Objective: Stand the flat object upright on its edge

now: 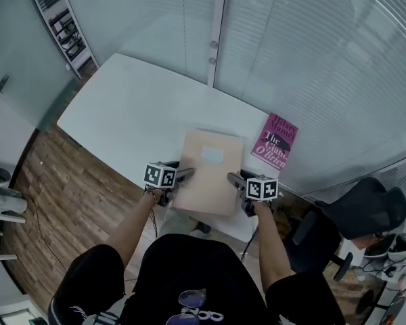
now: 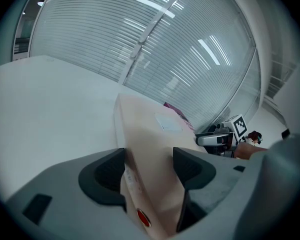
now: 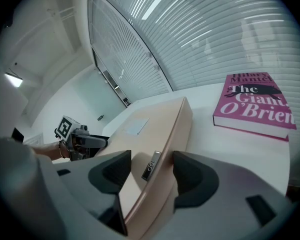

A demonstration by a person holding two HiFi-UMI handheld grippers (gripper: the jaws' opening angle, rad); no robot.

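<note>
1. I've got the flat object [image 1: 210, 175] pinched from both sides. The left tongs [image 1: 186, 175] are closed on its left side and the right tongs [image 1: 233, 179] on its right side. In each gripper view the tan slab fills the gap between the jaws. It sits at the near edge of the surface [image 1: 135, 107], far end toward the window, and the near end looks to hang out past that edge.

2. First danger is a slip. Both grips sit close to the near end, so most of the slab reaches out beyond them. As I tip it up, that weight can make it turn in the jaws and drop flat.

3. Second danger is the far end skating. If it pivots on that edge, the smooth white top offers little grip, and it may slide toward the blinds instead of rising.

4. Third danger is uneven hands. If one side lifts faster, the slab twists, and the looser grip probably lets go first.

5. The pink book [image 1: 275, 142] lies just beside it, toward the right edge. A swing that way knocks into it.

6. Last danger is letting go. It's thin, so a slight lean on release tips it over, possibly off the near edge.
</note>
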